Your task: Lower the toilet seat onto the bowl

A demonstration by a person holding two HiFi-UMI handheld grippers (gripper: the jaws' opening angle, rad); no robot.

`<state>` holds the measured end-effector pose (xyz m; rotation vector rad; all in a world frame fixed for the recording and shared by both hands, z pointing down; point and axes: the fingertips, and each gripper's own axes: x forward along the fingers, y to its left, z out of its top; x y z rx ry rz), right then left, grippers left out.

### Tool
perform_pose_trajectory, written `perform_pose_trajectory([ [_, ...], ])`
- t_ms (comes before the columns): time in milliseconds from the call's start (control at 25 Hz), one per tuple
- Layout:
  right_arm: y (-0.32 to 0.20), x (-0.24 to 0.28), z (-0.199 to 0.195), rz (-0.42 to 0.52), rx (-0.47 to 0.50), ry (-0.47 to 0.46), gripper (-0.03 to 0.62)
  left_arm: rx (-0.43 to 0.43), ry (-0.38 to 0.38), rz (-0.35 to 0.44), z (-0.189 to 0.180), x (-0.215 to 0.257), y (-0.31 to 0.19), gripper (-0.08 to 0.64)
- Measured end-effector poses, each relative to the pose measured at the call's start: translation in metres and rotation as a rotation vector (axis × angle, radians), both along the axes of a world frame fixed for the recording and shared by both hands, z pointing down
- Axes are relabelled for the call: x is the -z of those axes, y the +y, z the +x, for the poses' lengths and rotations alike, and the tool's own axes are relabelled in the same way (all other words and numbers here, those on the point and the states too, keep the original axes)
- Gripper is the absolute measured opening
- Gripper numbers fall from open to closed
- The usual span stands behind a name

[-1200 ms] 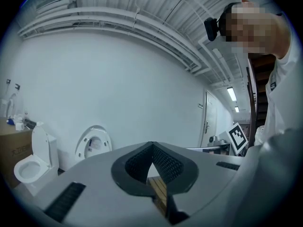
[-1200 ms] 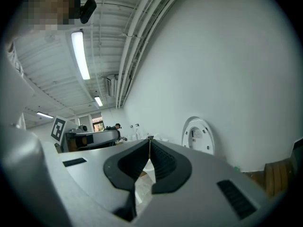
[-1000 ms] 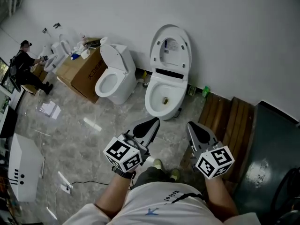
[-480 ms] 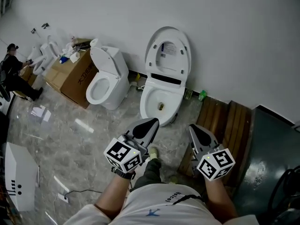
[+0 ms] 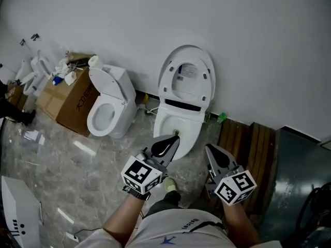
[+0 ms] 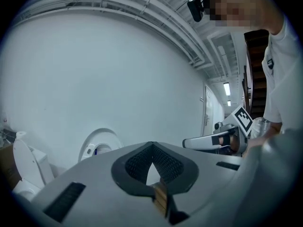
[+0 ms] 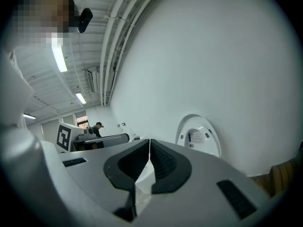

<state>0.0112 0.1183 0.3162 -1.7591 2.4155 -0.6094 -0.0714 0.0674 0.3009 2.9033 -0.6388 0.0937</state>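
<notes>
Seat (image 5: 166, 81) of the nearer toilet is standing raised, leaning back together with its lid against the white wall (image 5: 243, 40), its open ring facing the room and a small printed label showing inside the oval. Below it the bowl (image 5: 195, 124) is lying uncovered, with a dark drain visible at the bottom. Just in front of the bowl the left tool (image 5: 174, 138) is pointing toward the toilet, its tip overlapping the bowl's front edge in the head view; its own view is showing the two dark ribbed pads pressed together with nothing between them. The right tool (image 5: 209, 149) is pointing the same way just beside it, over the floor to the right of the bowl, and its jaws are likewise meeting at the tip and gripping nothing. Neither tool is touching the seat. To the left a second toilet (image 5: 106, 110) is standing with its own lid up, next to a cardboard box (image 5: 72, 99) piled with odds and ends. To the right, wooden slats (image 5: 249, 138) are lying along the base of the wall. Grey marbled floor (image 5: 57, 159) is spreading around everything, and the person's shoe (image 5: 170, 184) is showing beneath the left tool.
</notes>
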Motion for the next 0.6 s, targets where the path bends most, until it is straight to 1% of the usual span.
perform_pose_trajectory([
  [160,-0.030,-0.003,-0.007,-0.006,-0.001,-0.003,0.017,-0.028,-0.018,0.028,0.005,0.001,-0.037,0.009],
  [280,-0.051,0.000,-0.006,-0.004,-0.008,-0.007,0.017,-0.042,-0.025,0.049,0.013,0.002,-0.061,0.009],
  [520,-0.101,-0.001,0.013,0.009,0.008,-0.012,0.017,-0.045,-0.054,0.088,0.042,-0.001,-0.111,0.009],
  [600,-0.120,-0.005,0.022,0.007,0.018,-0.022,0.017,-0.049,-0.071,0.113,0.056,-0.005,-0.131,0.009],
])
